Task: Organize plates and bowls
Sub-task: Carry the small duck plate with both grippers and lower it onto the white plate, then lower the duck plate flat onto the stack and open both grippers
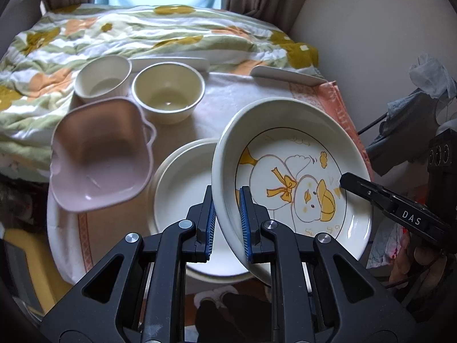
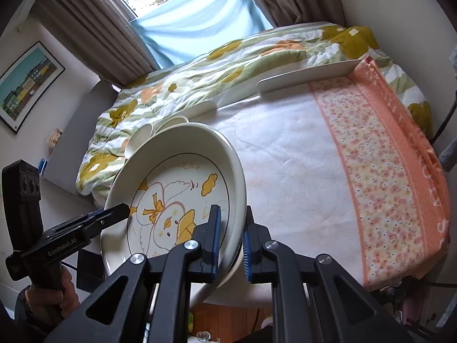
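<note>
A deep white plate with a yellow duck drawing hangs tilted over the table, held from two sides. My left gripper is shut on its left rim, one blue pad inside and one outside. My right gripper is shut on the opposite rim in the same way. The plate partly overlaps a stack of plain white plates lying below it. Left of that stack sits a pink square bowl. Behind it stand two cream bowls.
The table wears a white cloth with an orange floral border. Two flat white dishes lie along its far edge against a flowered quilt. Cables and cloths crowd the right side. A hand grips the left tool's handle.
</note>
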